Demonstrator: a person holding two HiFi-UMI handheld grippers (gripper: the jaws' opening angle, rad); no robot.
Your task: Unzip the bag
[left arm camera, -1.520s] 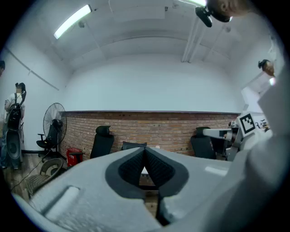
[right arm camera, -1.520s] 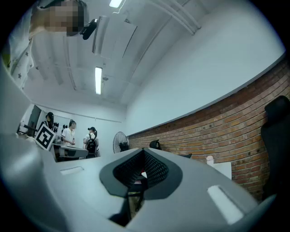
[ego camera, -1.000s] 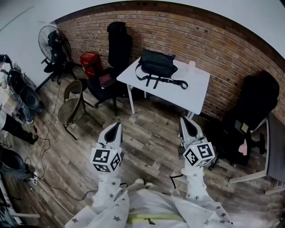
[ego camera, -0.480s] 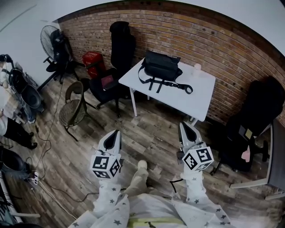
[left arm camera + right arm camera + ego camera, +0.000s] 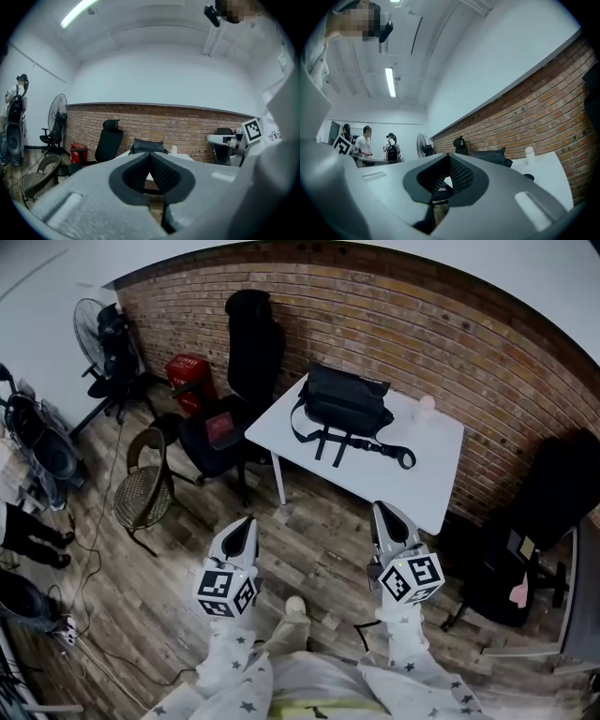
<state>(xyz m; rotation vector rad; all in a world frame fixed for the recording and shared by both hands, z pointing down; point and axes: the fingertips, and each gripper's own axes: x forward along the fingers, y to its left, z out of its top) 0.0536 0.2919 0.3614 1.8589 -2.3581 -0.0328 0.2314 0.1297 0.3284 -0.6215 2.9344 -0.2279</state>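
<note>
**Short of the white table: both grippers closed and empty, bag lying on the tabletop**

Against the brick wall (image 5: 487, 352), from the left, stood a pedestal fan (image 5: 94, 324), a wicker chair (image 5: 141, 493), a red object (image 5: 190, 371) and a tall black office chair (image 5: 246, 352). The left gripper (image 5: 247, 523) was held over the wooden floor (image 5: 309, 549), its jaws pressed together with nothing between them. The white table (image 5: 431, 491) stood by the wall. The black bag (image 5: 349, 399) lay on the table's far left part, and its strap (image 5: 375, 446) trailed toward the table's middle. A small white bottle (image 5: 427, 407) stood to the bag's right. The right gripper (image 5: 383, 512), near the table's front edge, likewise had its jaws closed on nothing. Both grippers were well apart from the bag. Farther right stood another black chair (image 5: 553, 493).
</note>
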